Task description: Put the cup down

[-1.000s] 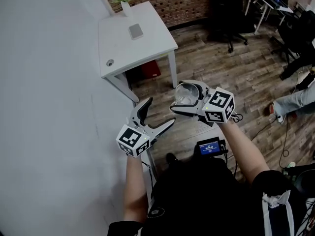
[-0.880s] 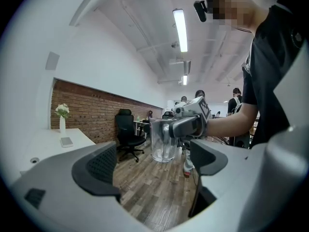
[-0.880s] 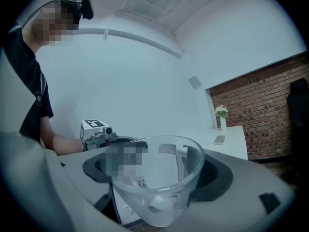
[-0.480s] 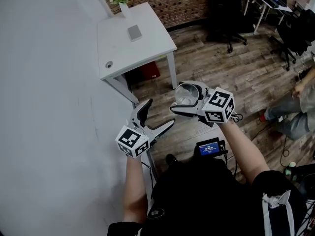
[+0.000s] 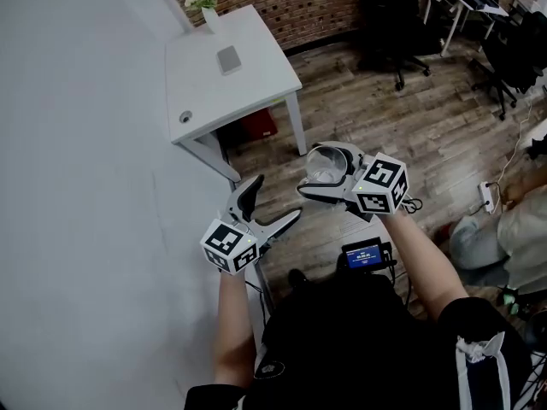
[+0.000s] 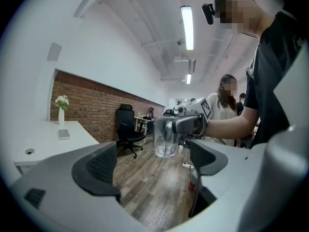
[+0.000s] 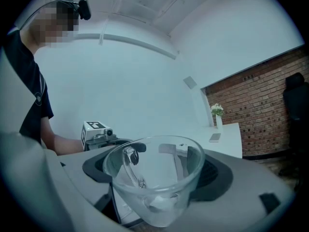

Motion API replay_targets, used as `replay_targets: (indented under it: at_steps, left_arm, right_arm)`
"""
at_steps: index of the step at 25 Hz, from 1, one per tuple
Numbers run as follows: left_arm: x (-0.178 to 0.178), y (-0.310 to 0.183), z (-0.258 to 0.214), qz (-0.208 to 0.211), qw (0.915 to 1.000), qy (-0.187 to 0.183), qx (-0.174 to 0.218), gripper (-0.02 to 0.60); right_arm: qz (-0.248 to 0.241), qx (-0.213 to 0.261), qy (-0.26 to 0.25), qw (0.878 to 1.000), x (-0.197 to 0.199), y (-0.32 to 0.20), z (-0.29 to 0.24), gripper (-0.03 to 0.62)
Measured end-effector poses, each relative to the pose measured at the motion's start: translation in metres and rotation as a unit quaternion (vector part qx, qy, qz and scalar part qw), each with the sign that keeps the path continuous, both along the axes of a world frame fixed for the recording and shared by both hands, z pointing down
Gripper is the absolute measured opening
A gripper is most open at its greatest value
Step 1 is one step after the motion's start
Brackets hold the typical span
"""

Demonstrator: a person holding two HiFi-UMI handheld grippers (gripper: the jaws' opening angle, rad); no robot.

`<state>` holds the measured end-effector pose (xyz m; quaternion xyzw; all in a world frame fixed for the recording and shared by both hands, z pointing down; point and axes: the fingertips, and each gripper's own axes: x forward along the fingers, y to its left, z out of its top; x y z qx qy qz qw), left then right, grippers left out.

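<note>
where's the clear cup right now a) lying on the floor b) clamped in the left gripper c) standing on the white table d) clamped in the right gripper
d: the right gripper has its jaws shut on the clear cup; the left gripper is open with nothing in it.

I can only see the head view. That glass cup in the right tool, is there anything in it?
Observer: The right gripper view looks down into the cup. No liquid shows, only clear glass.
Operator: Does it have a handle?
Observer: Yes, a glass handle shows through its wall.
Operator: Is it being held tipped over?
Observer: No. The left gripper view sees it from the side, roughly upright, with the right tool clamped on its upper half.
</note>
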<state>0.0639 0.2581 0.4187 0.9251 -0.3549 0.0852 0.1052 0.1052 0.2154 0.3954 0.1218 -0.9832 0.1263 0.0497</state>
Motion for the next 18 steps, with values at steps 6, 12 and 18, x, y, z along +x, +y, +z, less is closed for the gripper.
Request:
replay_targets:
  at_steps: [6, 12, 18]
  left_arm:
    - [0.012, -0.024, -0.002, -0.034, 0.9994, -0.002, 0.010, 0.483]
    - [0.001, -0.045, 0.003, -0.065, 0.9979, 0.000, 0.005, 0.483]
    - [-0.027, -0.098, 0.015, -0.062, 0.9980, -0.010, 0.012, 0.483]
  right_arm:
    - [0.005, 0.004, -0.010, 1.000, 0.030, -0.025, 0.004, 0.451]
    - [0.004, -0.015, -0.014, 1.000, 0.037, -0.046, 0.014, 0.451]
    - [0.015, -0.022, -0.009, 1.000, 0.013, -0.093, 0.027, 0.451]
